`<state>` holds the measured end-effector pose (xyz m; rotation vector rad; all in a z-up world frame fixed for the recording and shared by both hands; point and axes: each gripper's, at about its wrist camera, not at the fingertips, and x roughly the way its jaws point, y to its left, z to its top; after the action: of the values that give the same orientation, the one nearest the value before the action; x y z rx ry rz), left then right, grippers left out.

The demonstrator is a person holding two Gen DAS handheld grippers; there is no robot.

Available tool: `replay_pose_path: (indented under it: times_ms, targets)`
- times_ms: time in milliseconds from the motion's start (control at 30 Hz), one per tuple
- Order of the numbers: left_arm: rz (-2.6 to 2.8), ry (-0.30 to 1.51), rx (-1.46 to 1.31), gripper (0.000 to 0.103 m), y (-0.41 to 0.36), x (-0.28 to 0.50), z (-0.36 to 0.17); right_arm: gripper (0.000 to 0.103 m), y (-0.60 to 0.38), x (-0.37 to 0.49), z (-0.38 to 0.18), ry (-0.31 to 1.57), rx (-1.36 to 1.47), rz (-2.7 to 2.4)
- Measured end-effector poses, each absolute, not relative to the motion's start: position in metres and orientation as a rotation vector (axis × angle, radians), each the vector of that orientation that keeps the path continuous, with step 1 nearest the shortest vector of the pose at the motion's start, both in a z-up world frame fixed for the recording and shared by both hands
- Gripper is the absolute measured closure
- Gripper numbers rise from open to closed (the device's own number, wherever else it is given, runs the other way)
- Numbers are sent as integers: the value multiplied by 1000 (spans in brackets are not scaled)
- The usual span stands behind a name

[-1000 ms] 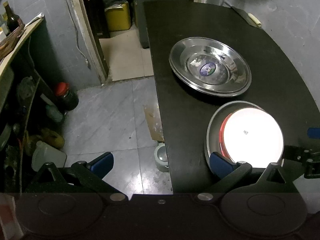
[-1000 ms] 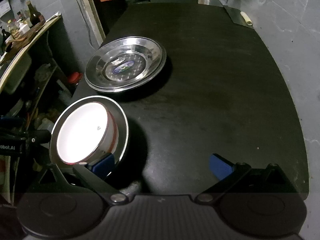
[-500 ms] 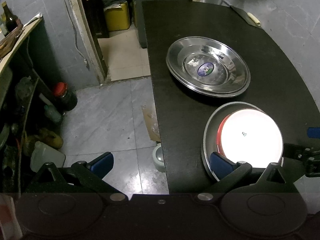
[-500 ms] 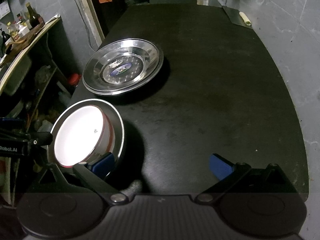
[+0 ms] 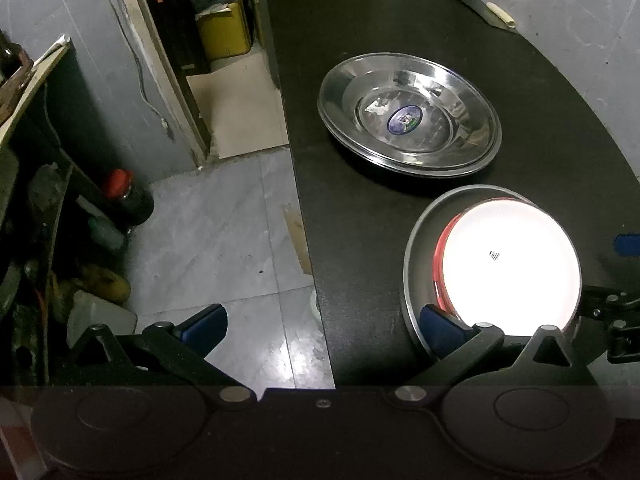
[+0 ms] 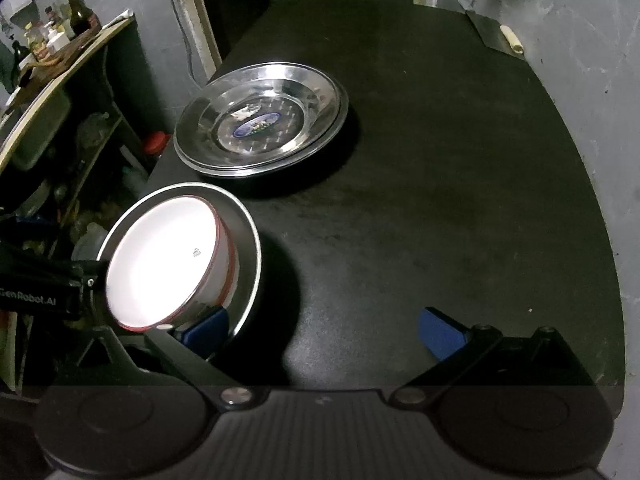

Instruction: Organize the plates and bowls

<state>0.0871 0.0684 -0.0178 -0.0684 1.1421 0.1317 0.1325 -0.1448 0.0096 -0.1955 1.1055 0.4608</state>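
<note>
1. Left gripper [image 5: 320, 330]: jaws spread wide, holding nothing. Its left pad hangs over the floor at lower left of the left view; its right pad sits at the near rim of the pan [image 5: 414, 264], contact uncertain.
2. Pan, lower right of the left view, lower left of the right view: a steel dish on the black table [image 5: 360, 216], near the table's left edge. Judged stiff, light, smooth and slippery. The thin raised rim is the only hold.
3. Bowl [image 5: 510, 268]: white inside, red-banded outside, nested in the pan and leaning on its right wall. Mouth faces up, tilted slightly in the right view. It looks like enamel or ceramic; judged chip-prone, so grip over the lip, one pad inside and one outside.
4. Plates [image 5: 408, 114]: shiny steel, stacked, upper centre of both views, apart from the pan. Mouth up, level. Round, so no long axis; any rim point serves.
5. Right gripper [image 6: 326, 330]: jaws wide apart, empty. Its left pad is at the pan's near rim, its right pad over bare table.
</note>
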Motion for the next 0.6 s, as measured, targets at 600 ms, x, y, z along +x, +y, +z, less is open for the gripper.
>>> replay_pose_path:
  times_ms: [600]
  targets:
    - [81,1134,-78,12,68,86,-20,14,-143,127,13,1077,-199,472]
